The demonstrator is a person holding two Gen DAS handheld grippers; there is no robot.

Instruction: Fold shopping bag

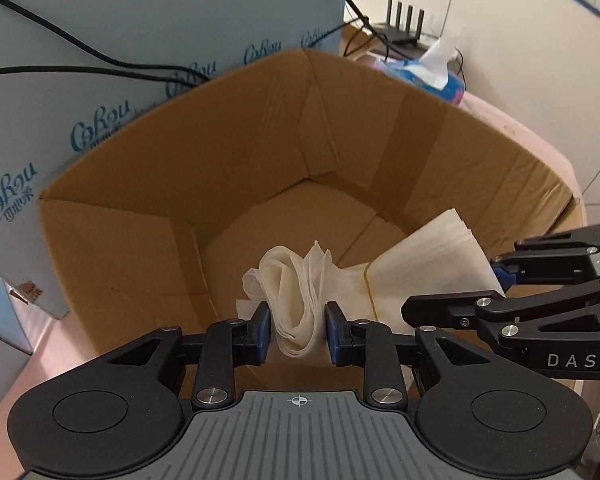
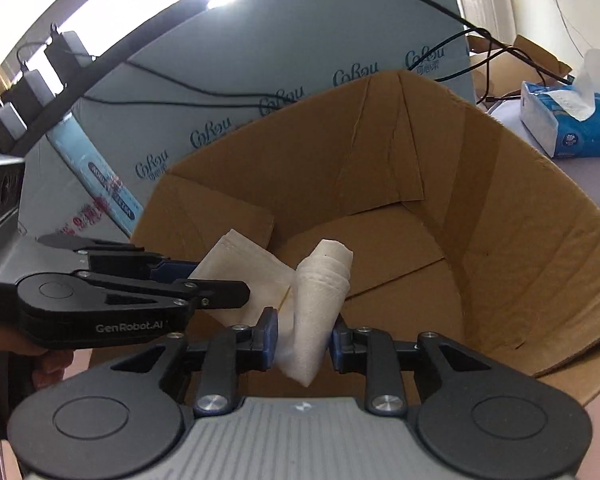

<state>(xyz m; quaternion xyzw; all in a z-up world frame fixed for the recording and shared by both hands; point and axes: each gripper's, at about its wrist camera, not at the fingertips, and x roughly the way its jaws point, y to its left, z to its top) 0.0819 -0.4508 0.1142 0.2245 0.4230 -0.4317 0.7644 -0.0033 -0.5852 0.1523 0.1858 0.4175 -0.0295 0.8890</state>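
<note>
Pale blue cartons (image 1: 100, 92) printed with a brand name form the far backdrop, black cables (image 1: 80, 60) draped over them; a tissue pack (image 2: 568, 120) sits far right on the pinkish table (image 1: 56, 344).

Box (image 1: 420, 140): large open cardboard carton, nearly empty, directly ahead of both grippers and below them.

Bag (image 1: 420, 264): cream, soft, already folded into a compact bundle. It hangs over the near rim of the box, stretched left to right between the two grippers, so its long axis runs across the view. One end is twisted into a loose roll; the other lies as a flat folded wedge.

Left gripper (image 1: 298, 330): jaws partly open, the rolled end of the bag sitting between the blue pads and appearing lightly pinched. Right gripper (image 2: 304, 340): jaws also partly open, the other end of the bag between its pads; whether the pads press it firmly cannot be told.

Relation governing the next move, as a judgement: folding looks complete, and the box floor lies forward of and beneath the bag. Both grippers are equally near, each at one end.
</note>
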